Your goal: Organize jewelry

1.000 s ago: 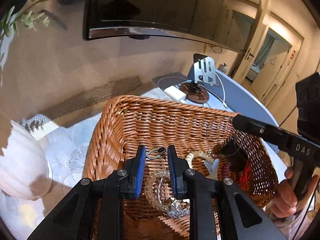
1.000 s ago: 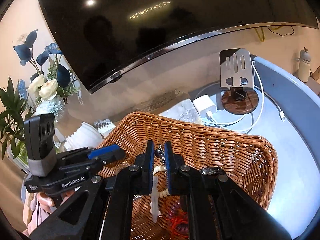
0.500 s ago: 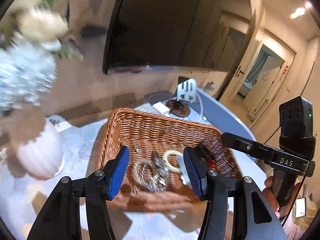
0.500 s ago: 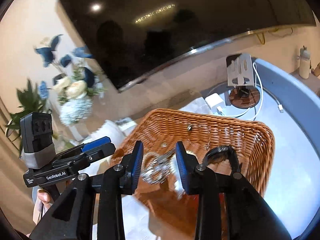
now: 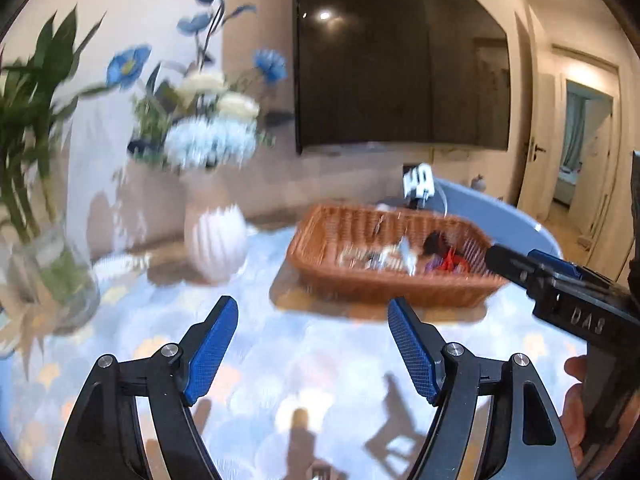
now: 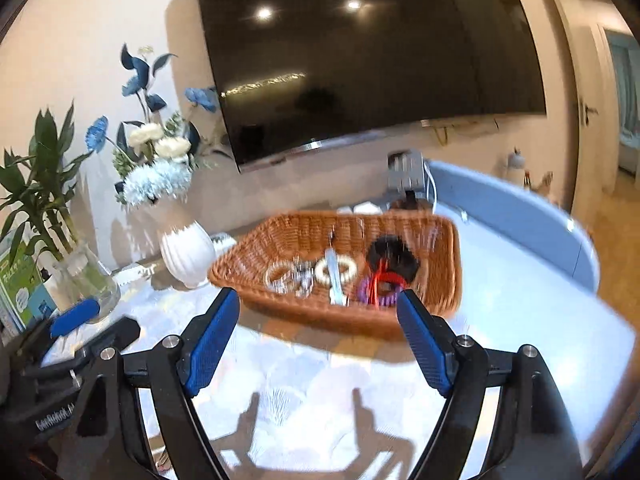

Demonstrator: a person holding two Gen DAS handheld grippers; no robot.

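Both claws, the left claw (image 5: pixel 312 334) and the right claw (image 6: pixel 318 328), had just opened wide, empty, and pulled back from the basket (image 6: pixel 444 280) on the counter (image 6: pixel 520 320). Jewelry (image 6: pixel 334 272) lay inside, so tidying looked done.

Home living room: large dark television (image 6: pixel 372 52) on far wall, flower vase (image 6: pixel 186 248) far left on desk (image 6: pixel 520 300), open doorway (image 5: pixel 580 140) at right.

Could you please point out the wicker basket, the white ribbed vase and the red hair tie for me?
wicker basket (image 6: pixel 450 264): right wrist view, right wall.
white ribbed vase (image 6: pixel 186 254): right wrist view, belly.
red hair tie (image 6: pixel 386 278): right wrist view, top loop.
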